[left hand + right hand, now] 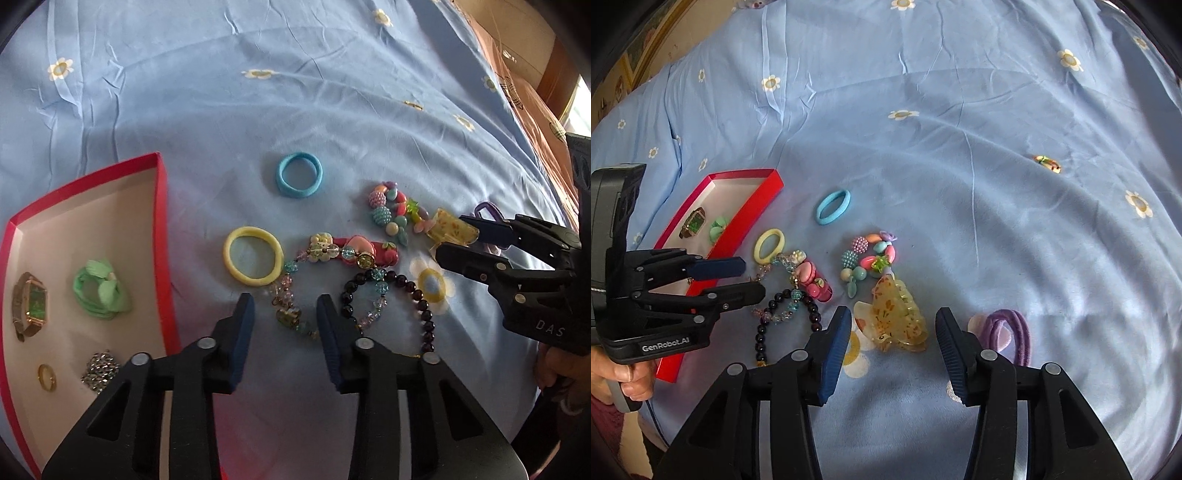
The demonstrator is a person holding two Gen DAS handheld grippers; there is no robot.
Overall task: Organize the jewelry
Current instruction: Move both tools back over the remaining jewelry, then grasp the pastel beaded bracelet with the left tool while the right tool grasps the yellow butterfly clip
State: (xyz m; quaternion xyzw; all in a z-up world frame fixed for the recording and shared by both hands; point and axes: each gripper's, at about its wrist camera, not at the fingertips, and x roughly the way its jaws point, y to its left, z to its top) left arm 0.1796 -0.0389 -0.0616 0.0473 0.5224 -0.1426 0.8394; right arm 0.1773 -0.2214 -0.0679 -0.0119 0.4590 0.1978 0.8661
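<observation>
So the left gripper (284, 314) hangs nose-down over the crystal bead bracelet (295, 291), jaws partly open with the beads between them, nothing pinched yet. The right gripper (892, 332) tilts down too, jaws open either side of the yellow butterfly claw clip (895, 317), not squeezing it as far as the frames show.

Progress looks early-ish. The red box (162, 236) already holds a watch (31, 304), a green scrunchie (101, 293), a gold ring (47, 376) and a sparkly silver piece (100, 371). Still loose on the bed sheet (258, 122): blue hair tie (298, 175), yellow hair tie (253, 255), dark bead bracelet (413, 295), chunky pastel bracelet (391, 212), pink hair clip (364, 253), purple hair tie (1008, 338).
</observation>
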